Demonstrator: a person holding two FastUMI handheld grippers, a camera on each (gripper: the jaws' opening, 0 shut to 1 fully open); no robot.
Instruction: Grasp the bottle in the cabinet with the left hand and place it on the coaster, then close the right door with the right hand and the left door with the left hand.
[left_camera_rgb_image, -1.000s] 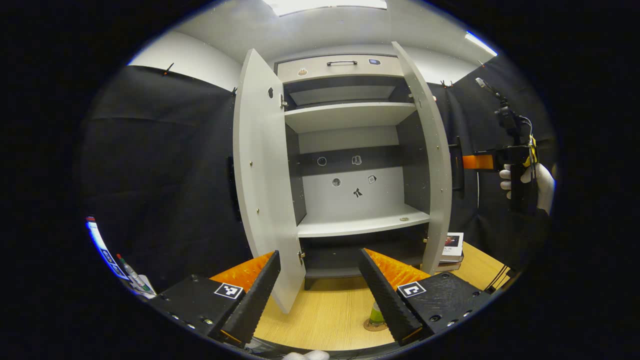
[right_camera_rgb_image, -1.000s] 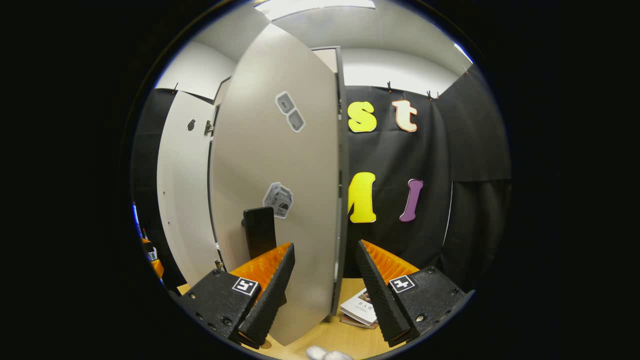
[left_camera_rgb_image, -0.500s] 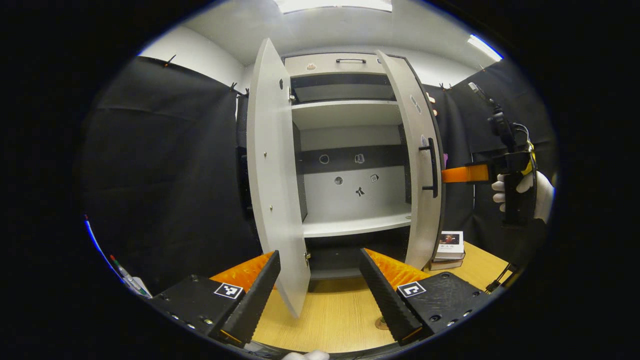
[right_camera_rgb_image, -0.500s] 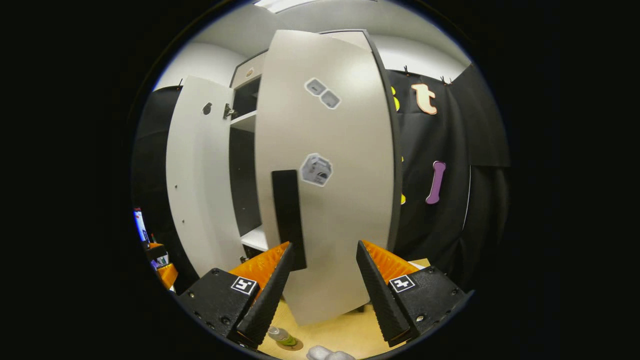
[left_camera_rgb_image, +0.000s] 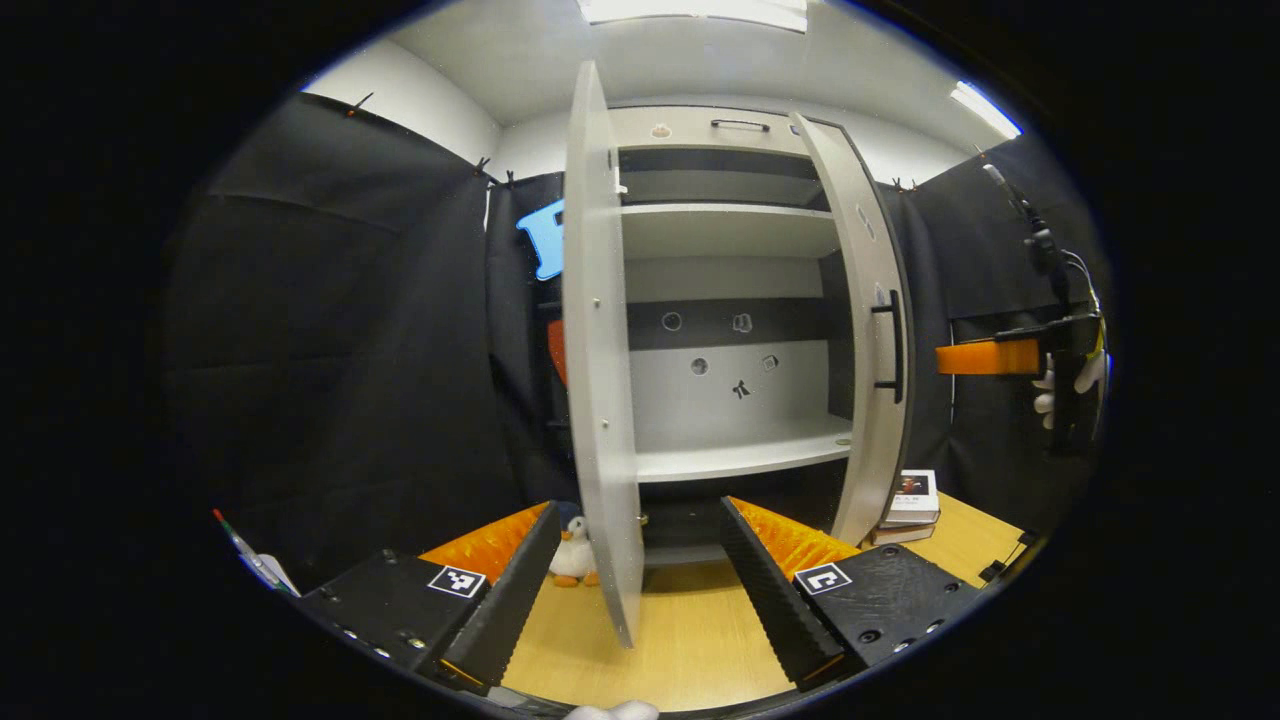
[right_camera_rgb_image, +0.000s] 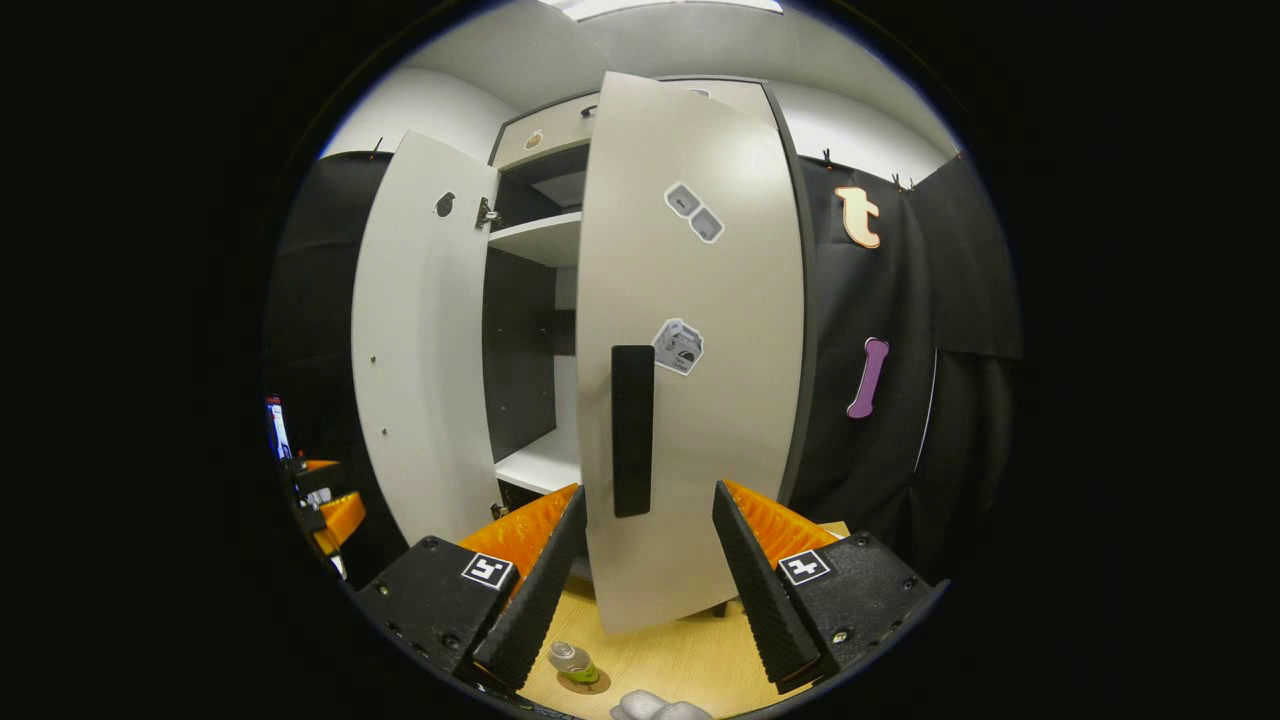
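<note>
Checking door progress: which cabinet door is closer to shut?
The right door, the one with the dark handle, is partly swung in. The left door stands wide open, edge-on in the left gripper view.

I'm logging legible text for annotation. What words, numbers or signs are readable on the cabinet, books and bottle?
No text can be read anywhere.
Stickers on the right door: too small to read.
Book cover: blurred.
Bottle label: too small to read.

We see black, screw-studded gripper bodies (left_camera_rgb_image: 635, 590) bearing square black-and-white markers, ridged fingers, and a white-gloved hand (left_camera_rgb_image: 1068, 385).
</note>
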